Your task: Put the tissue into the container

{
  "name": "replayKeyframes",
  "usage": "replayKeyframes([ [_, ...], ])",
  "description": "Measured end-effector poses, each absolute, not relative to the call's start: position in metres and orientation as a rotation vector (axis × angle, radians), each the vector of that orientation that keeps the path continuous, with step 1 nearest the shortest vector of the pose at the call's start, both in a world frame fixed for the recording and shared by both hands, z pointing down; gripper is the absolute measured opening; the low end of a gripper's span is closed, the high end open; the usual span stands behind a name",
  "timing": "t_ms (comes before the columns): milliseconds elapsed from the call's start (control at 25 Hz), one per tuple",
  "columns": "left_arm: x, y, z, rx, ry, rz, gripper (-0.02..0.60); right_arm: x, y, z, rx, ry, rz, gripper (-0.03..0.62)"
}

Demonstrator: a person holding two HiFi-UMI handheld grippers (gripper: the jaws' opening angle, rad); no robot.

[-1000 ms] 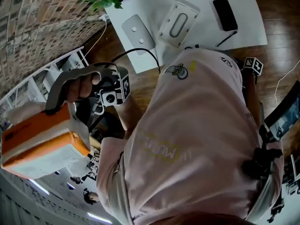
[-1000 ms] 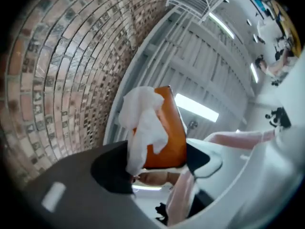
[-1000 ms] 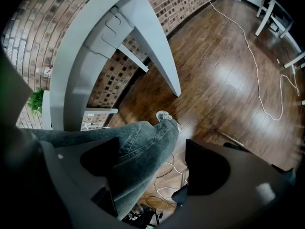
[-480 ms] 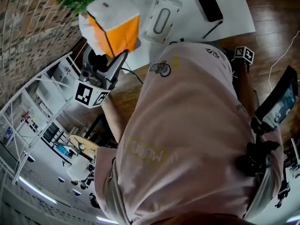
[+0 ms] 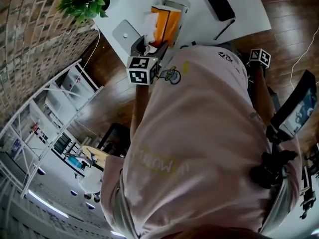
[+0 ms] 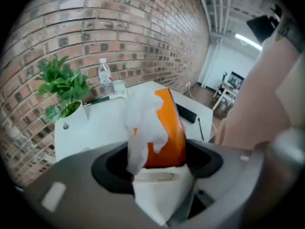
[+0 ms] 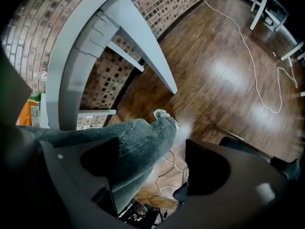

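The left gripper point(image 6: 159, 175) is holding the soft orange and white pack of tissue point(image 6: 162, 132), its jaws closing on the white end of the pack. A loose white sheet is hanging from the pack's side. In the head view the pack is hanging over the white table point(image 5: 239, 14), just above the white plastic container point(image 5: 182, 10), and it is hiding most of it; only a piece of the rim is showing. I think the pack is being held by one end so that the free orange end can go in first. I cannot tell whether it is already touching the container.

The right gripper point(image 7: 152, 171) is staying out of the work. Its jaws are standing wide apart with nothing between them, and it is pointing down past the person's blue jeans leg point(image 7: 138, 142) to the brown wooden floor point(image 7: 228, 75).

A black flat phone point(image 5: 218, 3) is lying on the table near the container, and a green leafy plant in a white pot point(image 6: 64, 87) is standing at the table's far side beside the brick wall, well apart from the pack.
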State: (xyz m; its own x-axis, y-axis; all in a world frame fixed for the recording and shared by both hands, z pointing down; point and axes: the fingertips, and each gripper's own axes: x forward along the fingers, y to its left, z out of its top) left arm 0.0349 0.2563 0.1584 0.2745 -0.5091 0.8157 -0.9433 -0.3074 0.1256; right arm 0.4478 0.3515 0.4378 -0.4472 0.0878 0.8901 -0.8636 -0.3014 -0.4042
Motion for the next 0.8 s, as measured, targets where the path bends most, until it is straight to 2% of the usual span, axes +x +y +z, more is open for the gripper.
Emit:
replayKeyframes([
  [200,0.040,0.247,0.211,1.864,-1.242,1.295,0.328,0.456,0.363,0.442,1.080,-1.226,1.848,0.430],
  [480,0.041,0.242,0.252,1.761,-1.229,1.450,0.342,0.461,0.376,0.438,1.103,-1.221,1.876,0.430],
  [560,0.042,0.243,0.254,1.780,-1.201,1.458,0.354,0.455,0.366,0.433,1.081,-1.322,1.873,0.450],
  [600,0.043,0.244,0.252,1.787,-1.178,1.440,0.366,0.452,0.359,0.429,1.067,-1.382,1.860,0.488],
  [800,0.031,0.248,0.217,1.828,-1.172,1.220,0.377,0.459,0.290,0.375,1.123,-1.678,1.637,0.495],
])
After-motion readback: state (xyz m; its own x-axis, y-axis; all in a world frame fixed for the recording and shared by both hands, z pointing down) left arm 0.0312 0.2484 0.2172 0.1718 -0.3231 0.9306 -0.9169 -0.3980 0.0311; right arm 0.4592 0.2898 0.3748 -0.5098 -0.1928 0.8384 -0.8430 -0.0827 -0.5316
